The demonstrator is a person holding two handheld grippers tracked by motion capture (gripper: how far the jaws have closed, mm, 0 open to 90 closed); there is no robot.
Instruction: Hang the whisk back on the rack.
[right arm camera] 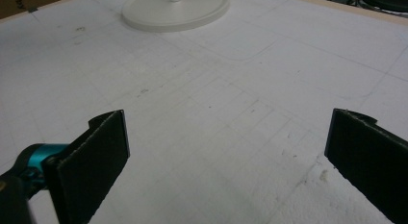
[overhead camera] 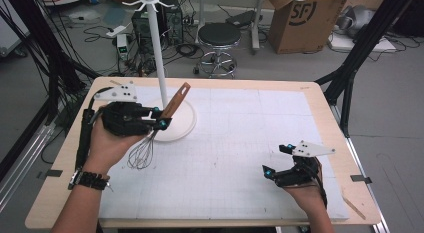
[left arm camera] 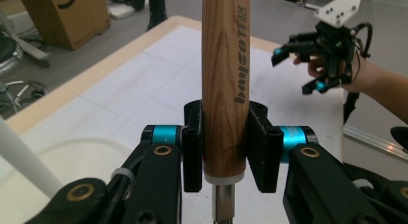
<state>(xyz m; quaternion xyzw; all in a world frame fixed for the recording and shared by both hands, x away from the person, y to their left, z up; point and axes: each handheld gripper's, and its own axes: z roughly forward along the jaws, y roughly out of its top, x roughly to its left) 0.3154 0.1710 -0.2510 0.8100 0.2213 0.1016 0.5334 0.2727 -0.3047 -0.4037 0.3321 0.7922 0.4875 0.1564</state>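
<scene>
One whisk [overhead camera: 152,135], one white hook stand [overhead camera: 156,48] and two claws are at the desk [overhead camera: 320,93]. No container is in use. The left claw [overhead camera: 159,117] is clenched on the whisk's wooden handle [left arm camera: 225,84], pads pressed against both its sides, just above the metal collar. The whisk hangs tilted over the desk, its wire head down and the handle's end leaning beside the stand's pole, above the round base [right arm camera: 175,10]. The right claw [overhead camera: 276,160] is released, jaws spread wide with nothing between them, low over the white mat [right arm camera: 216,108], well apart from the whisk.
</scene>
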